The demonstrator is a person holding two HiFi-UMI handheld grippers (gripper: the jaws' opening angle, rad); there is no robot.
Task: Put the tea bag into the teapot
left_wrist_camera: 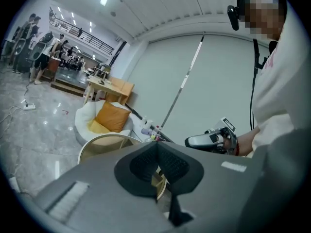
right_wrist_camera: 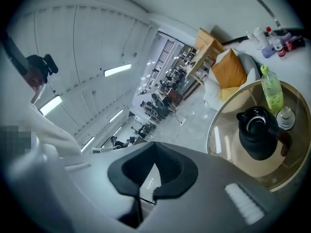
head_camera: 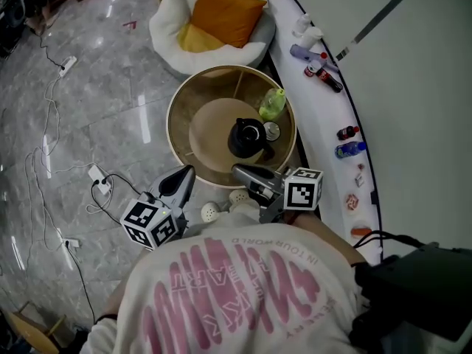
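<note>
A black teapot (head_camera: 247,137) (right_wrist_camera: 257,135) stands with its top open on a round glass table (head_camera: 177,102) (right_wrist_camera: 218,120). My right gripper (head_camera: 237,169) (right_wrist_camera: 155,143) hovers at the table's near edge, just short of the teapot, and is shut. A white tea bag (right_wrist_camera: 151,183) with a thin string shows in the gap under its pads, pinched there. My left gripper (head_camera: 188,172) (left_wrist_camera: 156,147) is held left of the right one, outside the table rim, shut with nothing in it. The right gripper (left_wrist_camera: 209,140) also shows in the left gripper view.
A green bottle (head_camera: 272,103) (right_wrist_camera: 271,89) and a small round lid-like piece (head_camera: 271,130) stand by the teapot. A white armchair with an orange cushion (head_camera: 221,13) sits beyond the table. Bottles (head_camera: 321,72) line the white ledge on the right. Cables (head_camera: 51,87) lie on the floor.
</note>
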